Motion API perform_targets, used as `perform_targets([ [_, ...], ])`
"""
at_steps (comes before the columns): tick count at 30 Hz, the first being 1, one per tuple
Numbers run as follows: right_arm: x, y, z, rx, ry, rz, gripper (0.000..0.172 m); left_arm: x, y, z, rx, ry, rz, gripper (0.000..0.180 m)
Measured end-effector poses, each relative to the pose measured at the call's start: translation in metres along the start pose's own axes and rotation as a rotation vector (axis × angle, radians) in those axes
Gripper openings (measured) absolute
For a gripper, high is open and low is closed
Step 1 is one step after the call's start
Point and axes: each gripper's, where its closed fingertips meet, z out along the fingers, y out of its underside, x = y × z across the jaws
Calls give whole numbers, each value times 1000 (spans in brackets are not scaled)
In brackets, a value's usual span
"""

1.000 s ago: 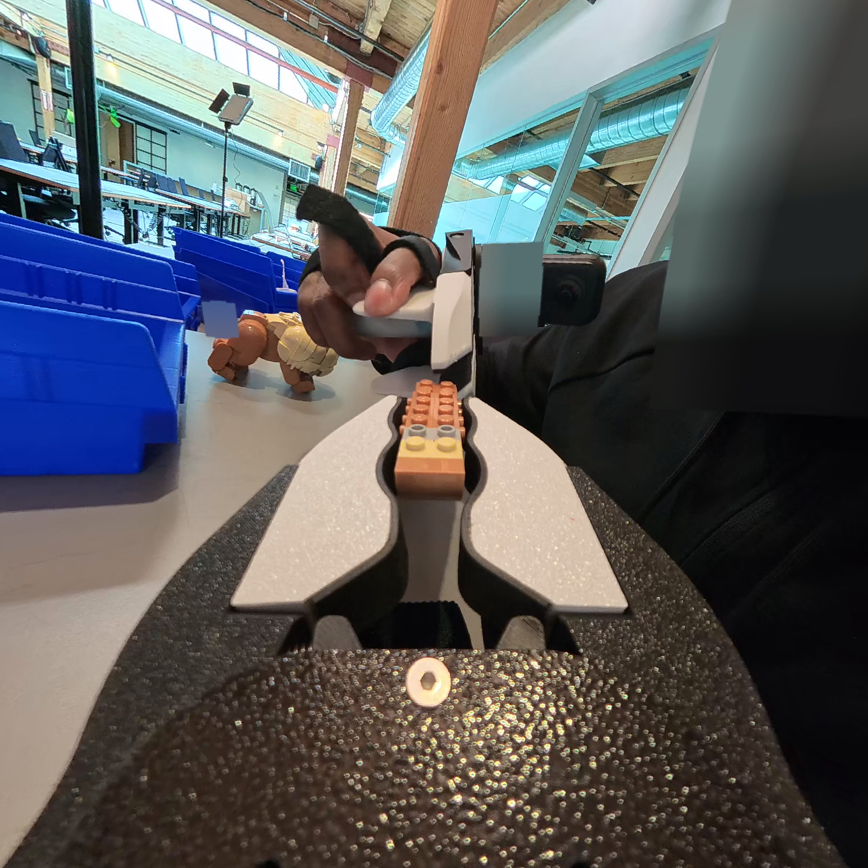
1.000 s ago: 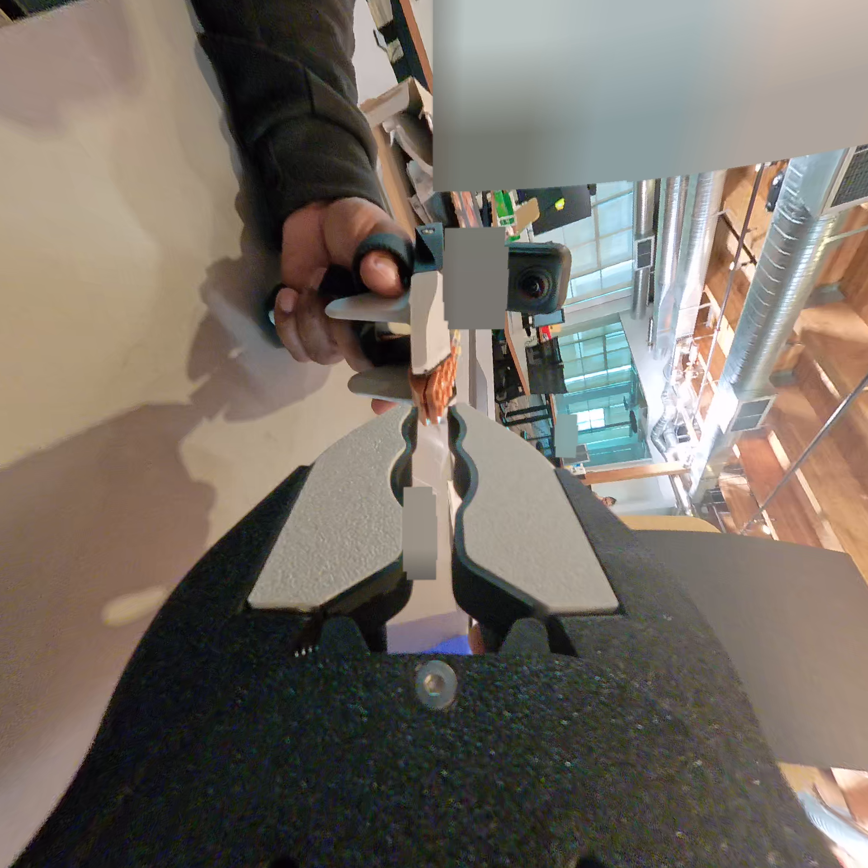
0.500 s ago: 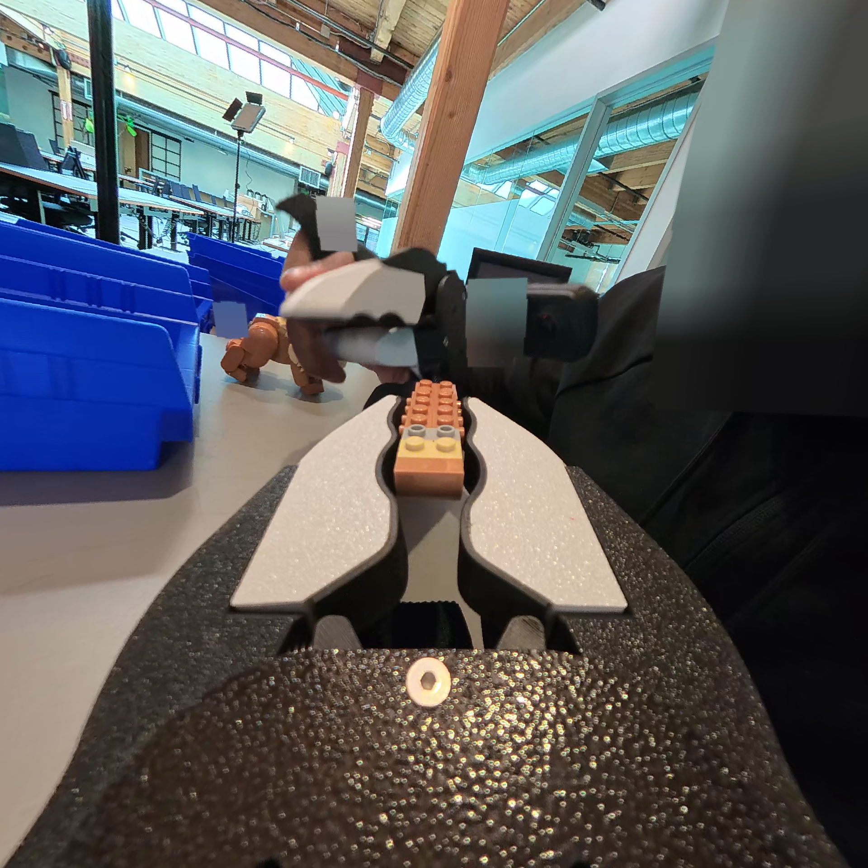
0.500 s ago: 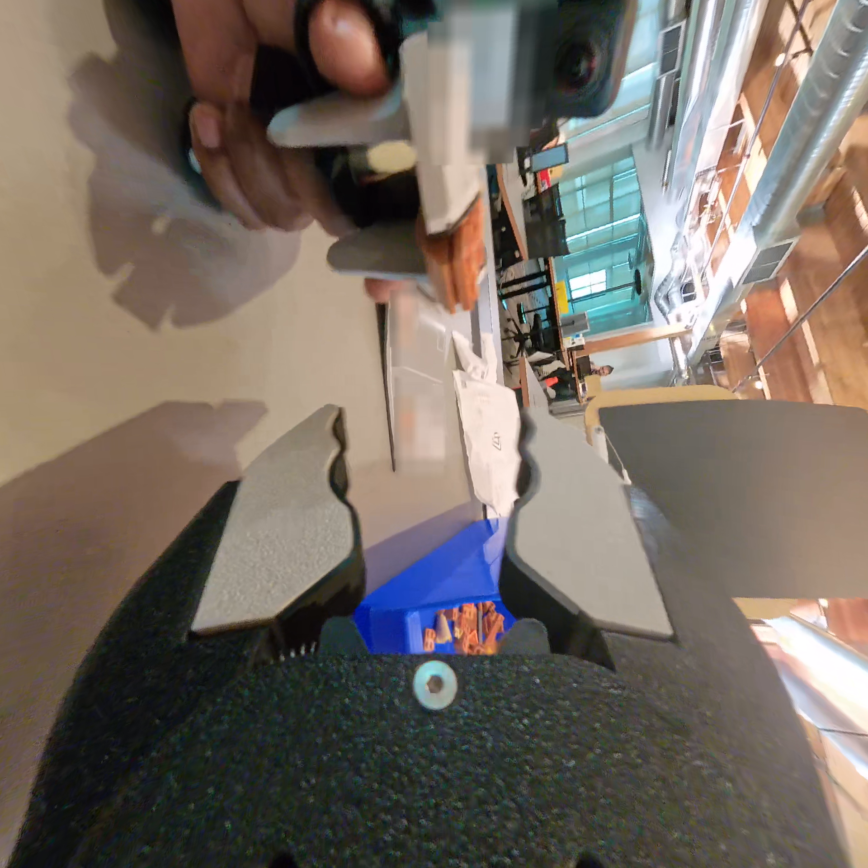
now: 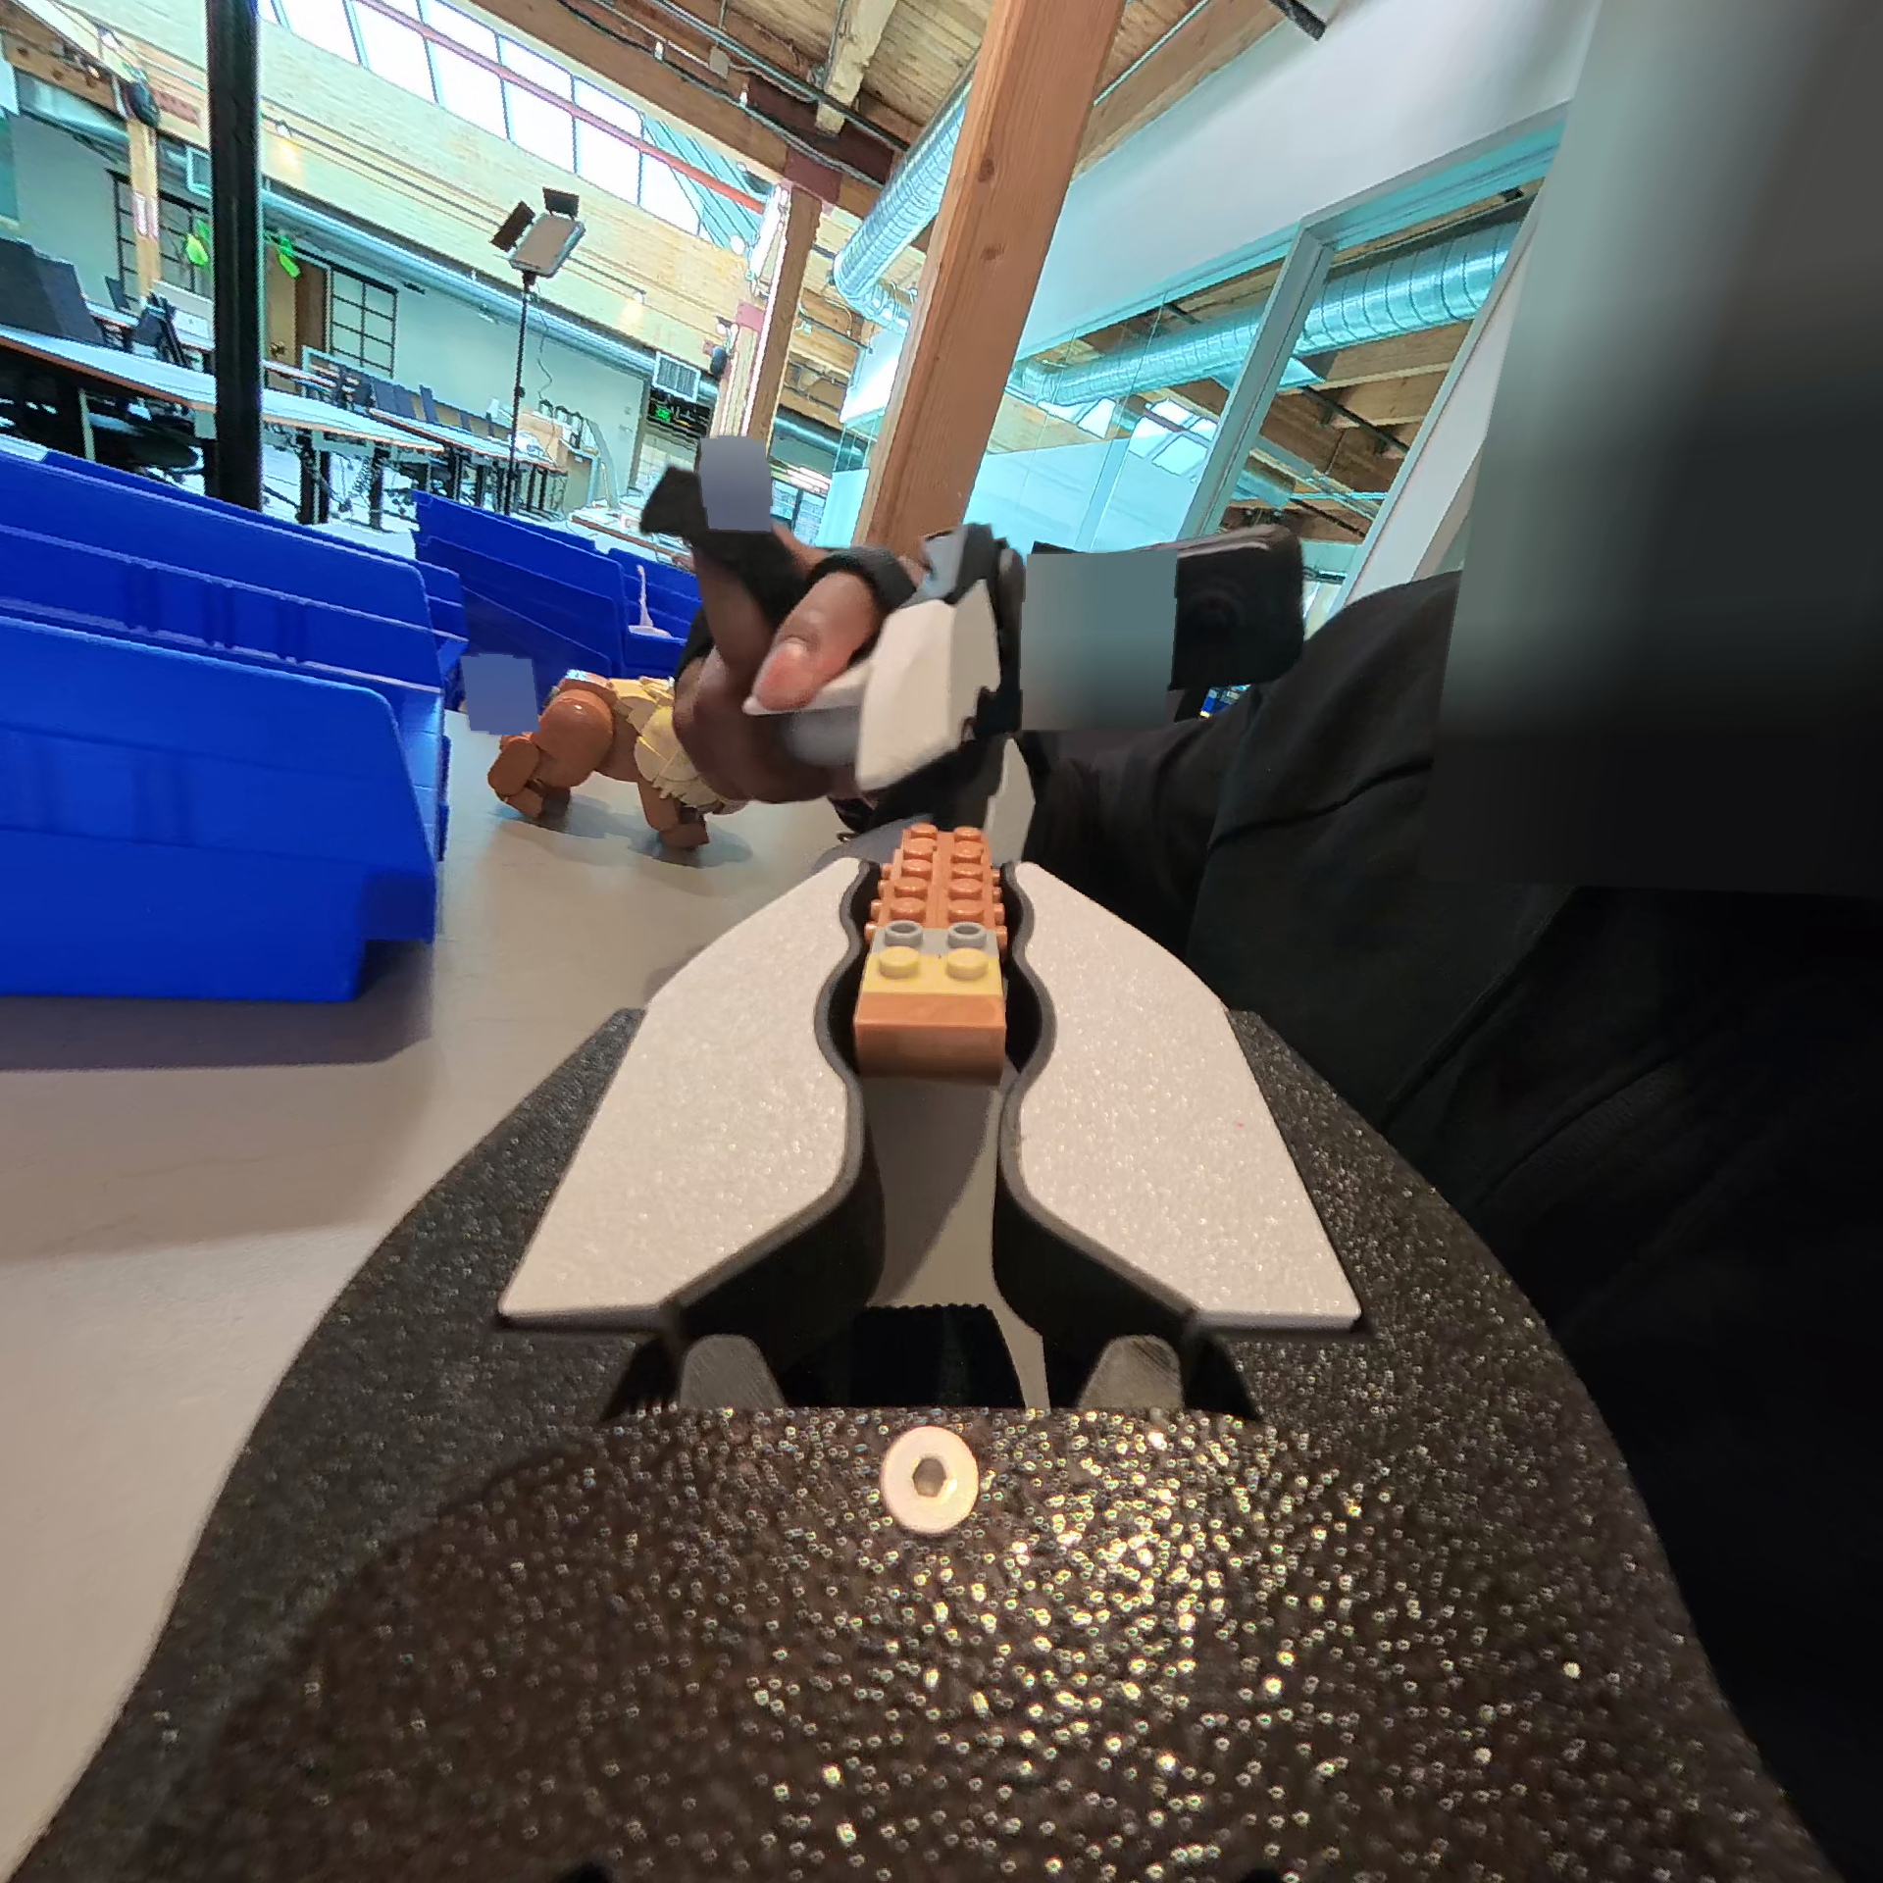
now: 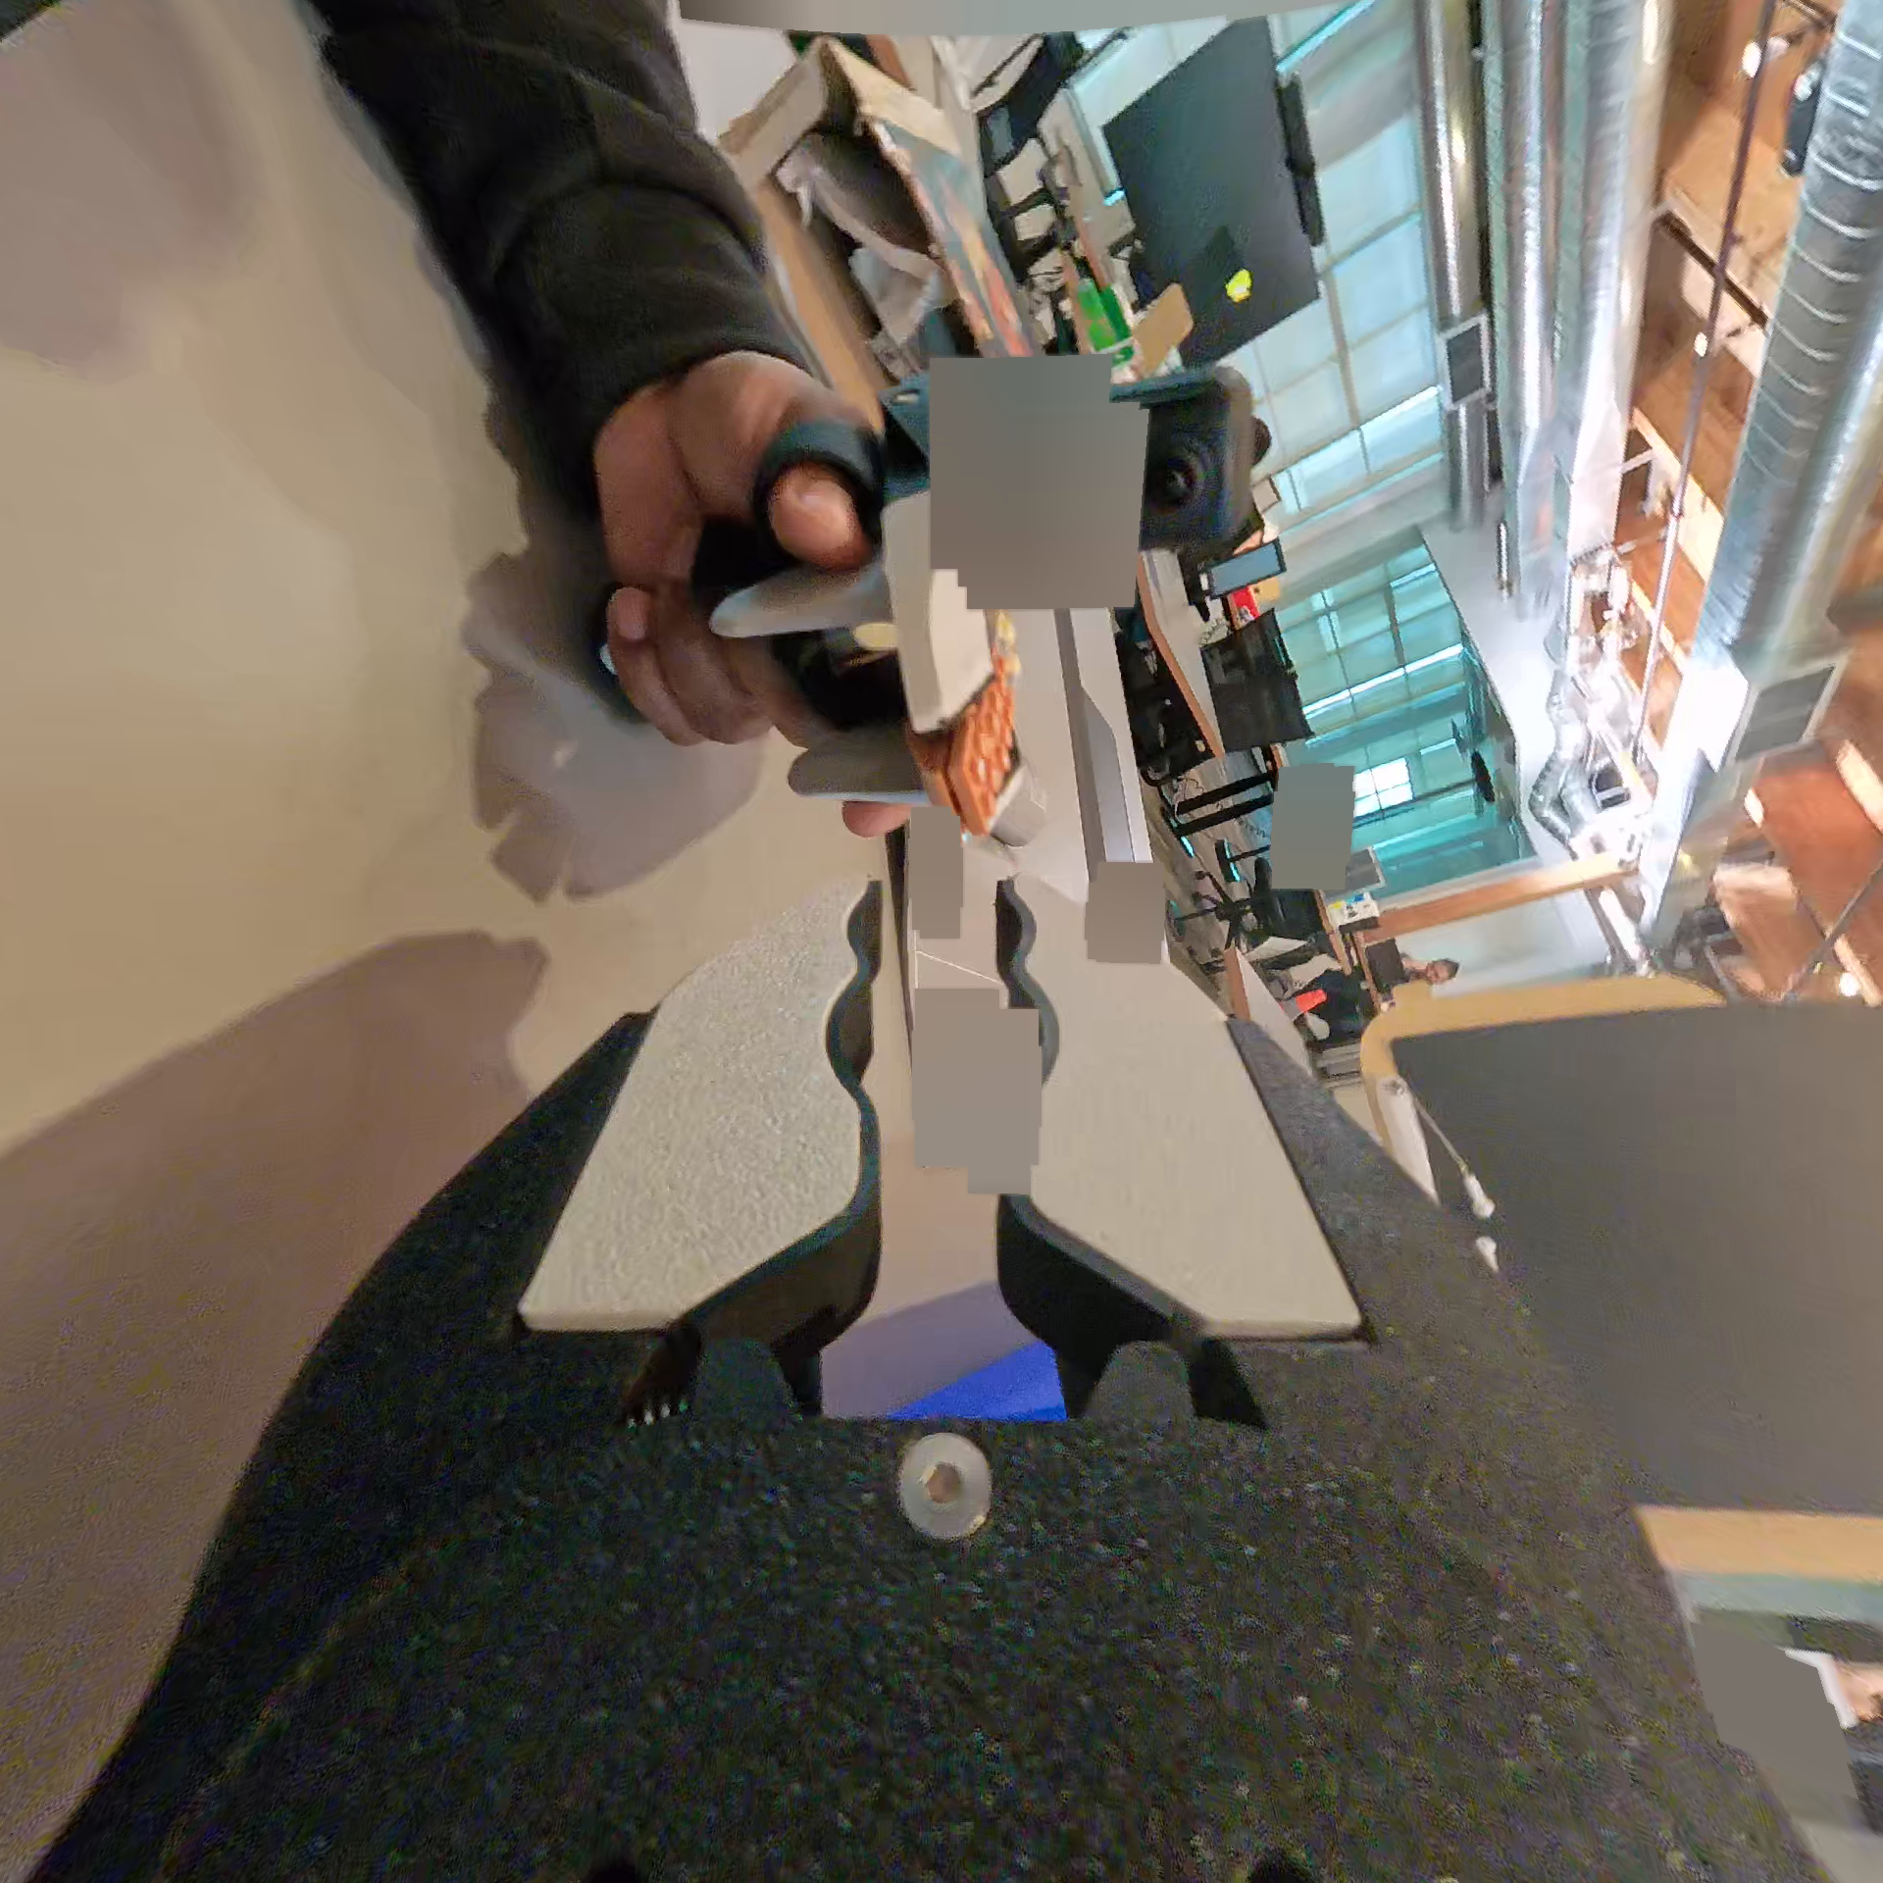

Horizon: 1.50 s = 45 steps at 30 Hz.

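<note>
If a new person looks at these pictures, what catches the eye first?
First, the orange and tan stack of studded toy bricks clamped between the left gripper's pale fingers. Behind it, a brown brick-built toy animal stands on the grey table, beside bright blue plastic bins.

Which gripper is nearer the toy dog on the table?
Right. The right gripper hangs just in front of the toy dog, partly covering it. The left gripper, clamping a brick stack, sits farther back.

blue bins (image 5: 194, 774), brick animal figure (image 5: 601, 749), wooden post (image 5: 978, 265)
</note>
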Motion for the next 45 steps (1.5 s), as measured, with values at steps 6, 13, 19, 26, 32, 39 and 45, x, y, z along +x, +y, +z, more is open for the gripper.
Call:
perform_targets([
  [6,-4,-4,10,-36,8,-181,27,-1,2,1,-13,-5,-4,21],
  [13,1,-4,14,-52,55,-227,32,-2,2,1,-17,-4,-14,21],
  [19,-1,4,15,-69,46,-206,25,-3,2,1,-18,-11,-12,21],
  [26,-12,66,-17,-315,-55,114,26,-15,6,-12,-89,-103,76,21],
  [32,-40,134,-51,-623,-120,387,28,-16,3,-13,-73,-99,68,21],
  [39,-41,148,-46,-680,-146,692,27,-16,3,-14,-70,-94,63,21],
  [45,-56,161,-38,-744,-251,824,31,-14,4,-13,-74,-86,71,21],
])
